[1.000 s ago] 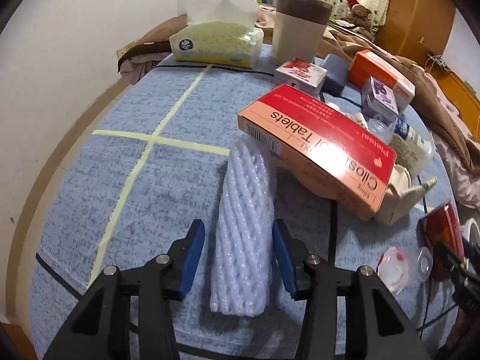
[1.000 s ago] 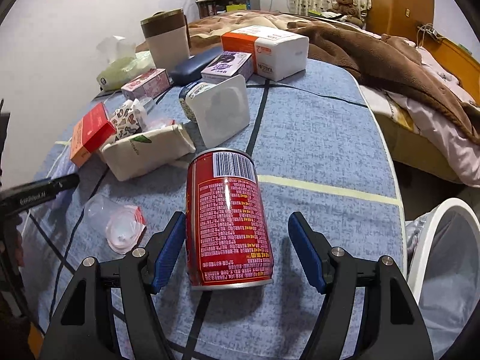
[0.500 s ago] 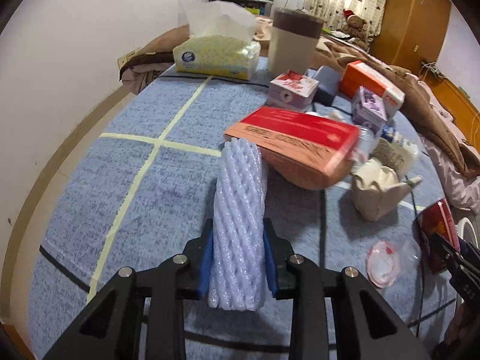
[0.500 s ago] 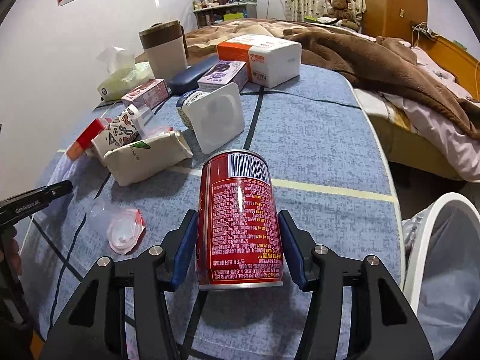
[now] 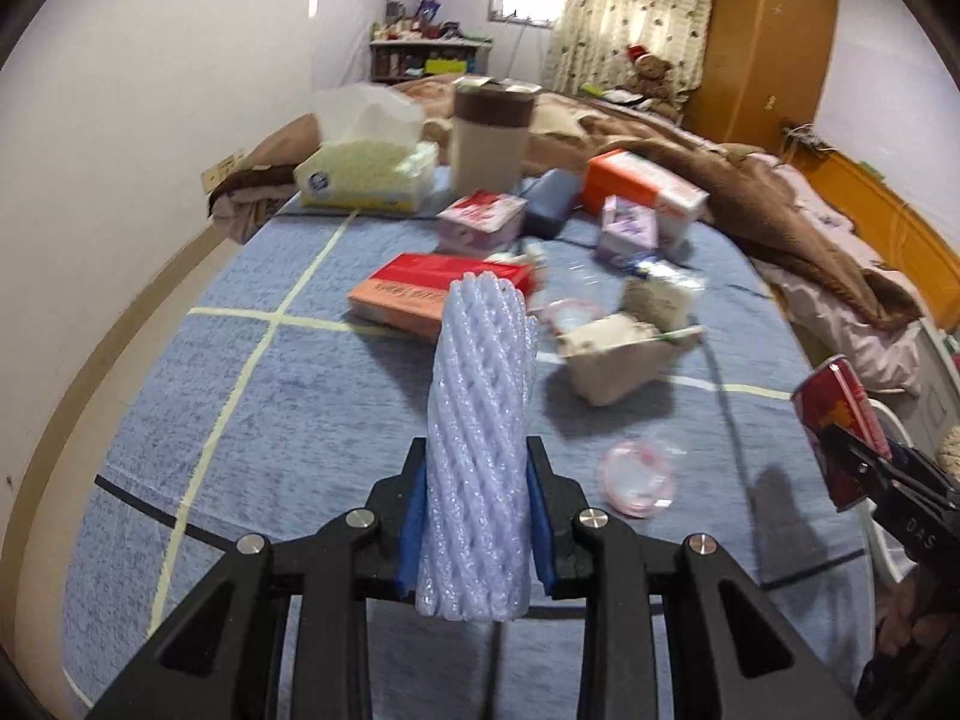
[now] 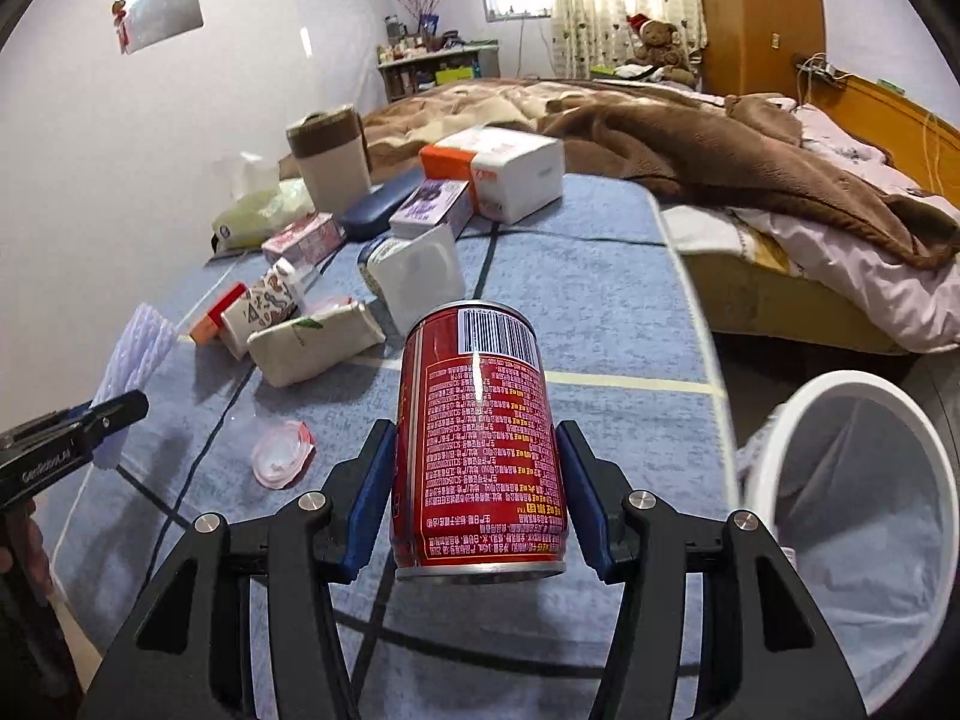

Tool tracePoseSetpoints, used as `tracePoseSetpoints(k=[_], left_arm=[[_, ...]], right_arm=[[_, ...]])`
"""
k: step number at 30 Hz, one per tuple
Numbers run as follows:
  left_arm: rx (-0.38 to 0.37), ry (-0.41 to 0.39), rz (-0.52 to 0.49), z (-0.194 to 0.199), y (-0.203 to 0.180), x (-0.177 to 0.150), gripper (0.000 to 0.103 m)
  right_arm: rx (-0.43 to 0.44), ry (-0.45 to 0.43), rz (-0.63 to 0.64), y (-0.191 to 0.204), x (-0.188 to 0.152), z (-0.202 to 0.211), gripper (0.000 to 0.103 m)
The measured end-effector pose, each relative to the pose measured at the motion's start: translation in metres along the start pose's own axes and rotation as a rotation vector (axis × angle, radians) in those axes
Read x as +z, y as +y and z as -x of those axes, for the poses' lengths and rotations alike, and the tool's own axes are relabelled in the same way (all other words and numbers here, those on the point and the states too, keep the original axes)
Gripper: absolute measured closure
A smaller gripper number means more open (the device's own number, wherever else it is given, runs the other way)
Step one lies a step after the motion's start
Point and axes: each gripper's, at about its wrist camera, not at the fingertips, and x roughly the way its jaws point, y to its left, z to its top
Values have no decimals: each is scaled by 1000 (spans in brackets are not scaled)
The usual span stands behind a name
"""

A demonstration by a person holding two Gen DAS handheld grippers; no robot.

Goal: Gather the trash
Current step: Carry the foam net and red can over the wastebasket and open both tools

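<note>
Since a second before, your left gripper (image 5: 477,531) had clamped on the foam net sleeve (image 5: 480,450) and your right gripper (image 6: 477,495) on the red can (image 6: 480,450); both cleared the table (image 6: 600,300). The bin (image 6: 852,480) stood at three o'clock, so both pieces looked ready for dropping.

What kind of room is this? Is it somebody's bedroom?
Yes, most likely a bedroom in a home. There is a bed with a brown blanket, a teddy bear sitting by the curtains, and a wooden wardrobe in the corner.
</note>
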Motion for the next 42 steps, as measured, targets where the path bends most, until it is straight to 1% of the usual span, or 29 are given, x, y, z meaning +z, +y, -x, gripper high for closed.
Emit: tracePoseSetpoints(k=[10, 14, 19, 24, 32, 38, 42], left_arm=[[-87, -72, -82, 35, -53, -2, 72], [-103, -98, -134, 44, -75, -2, 72], [-158, -116, -189, 53, -108, -4, 72], [-216, -128, -236, 58, -142, -6, 72], [-299, -125, -318, 59, -197, -13, 72], [-378, -76, -371, 48, -241, -23, 72], [-420, -44, -410, 42, -268, -29, 72]], right_arm=[[-41, -71, -28, -26, -6, 43, 48], [-58, -98, -46, -41, -9, 60, 48], [-102, -128, -78, -64, -13, 80, 48], [-147, -139, -108, -85, -18, 91, 48], [-211, -143, -149, -115, -24, 101, 48], [-257, -112, -190, -145, -35, 102, 48], [-266, -86, -225, -162, -40, 98, 48]])
